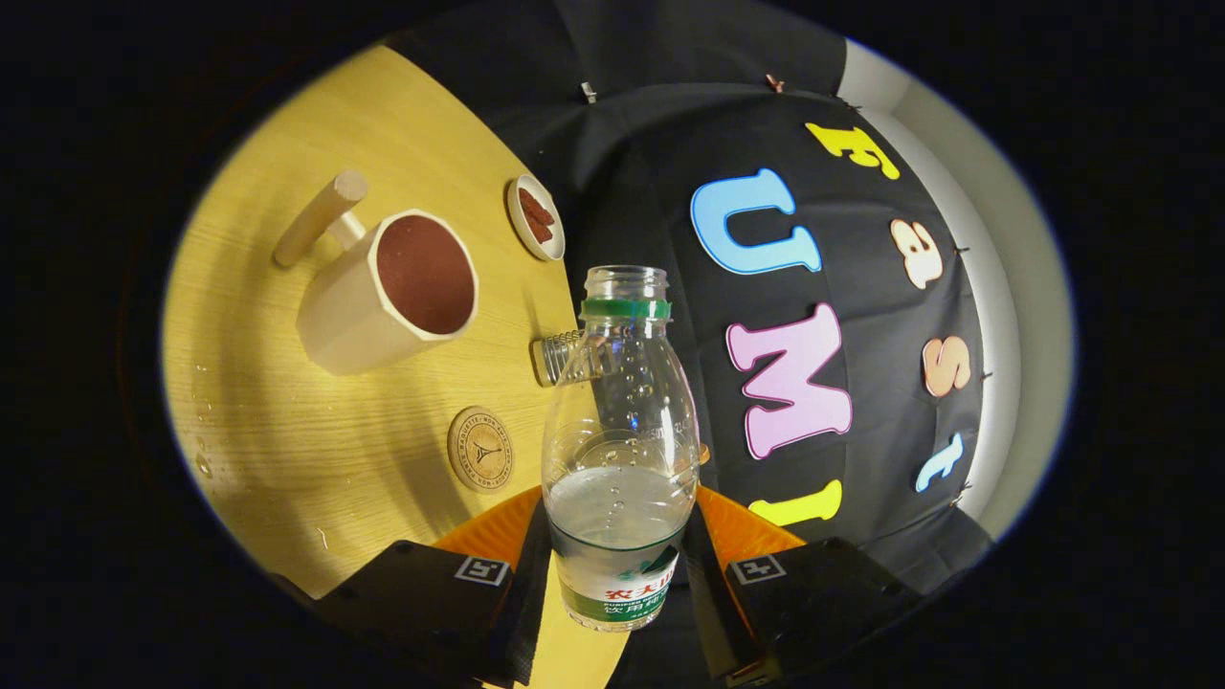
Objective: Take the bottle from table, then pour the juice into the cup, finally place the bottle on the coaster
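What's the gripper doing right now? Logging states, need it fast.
Gripper: shut on the bottle, one finger pressing each side.

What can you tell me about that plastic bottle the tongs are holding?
The bottle is clear plastic with no cap on, a green ring under its open neck and a green and white label low on its body. Clear liquid fills roughly its lower part, and droplets cling to the inner wall above. The tongs grip it at label height, one finger pressing each side, lifted off the wooden table with its mouth pointing away from the fingers. Past it lie a round coaster and a cup.
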Available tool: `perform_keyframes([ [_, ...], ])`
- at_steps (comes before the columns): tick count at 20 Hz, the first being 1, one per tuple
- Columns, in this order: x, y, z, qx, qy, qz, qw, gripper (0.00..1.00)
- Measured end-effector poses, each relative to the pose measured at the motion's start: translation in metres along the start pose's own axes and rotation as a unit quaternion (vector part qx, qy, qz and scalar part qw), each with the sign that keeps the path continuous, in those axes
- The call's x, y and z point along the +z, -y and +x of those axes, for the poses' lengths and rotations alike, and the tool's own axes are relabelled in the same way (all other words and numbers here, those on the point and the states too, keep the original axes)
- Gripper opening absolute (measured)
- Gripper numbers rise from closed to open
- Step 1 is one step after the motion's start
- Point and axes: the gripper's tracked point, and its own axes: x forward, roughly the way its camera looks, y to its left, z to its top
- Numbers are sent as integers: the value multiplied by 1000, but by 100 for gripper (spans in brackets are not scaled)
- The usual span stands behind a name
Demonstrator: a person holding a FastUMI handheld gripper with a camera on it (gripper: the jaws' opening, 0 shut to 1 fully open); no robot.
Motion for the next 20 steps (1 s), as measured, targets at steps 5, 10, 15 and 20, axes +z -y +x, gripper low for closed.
perform_keyframes([
  [5, 3, -11, 5, 15, -5, -54, 998, 68],
  [10, 7, -16, 7, 22, -1, -93, 995, 68],
  [15, 9, -17, 8, 25, 2, -136, 990, 68],
  [20, 8, -17, 9, 24, 7, -164, 986, 68],
])
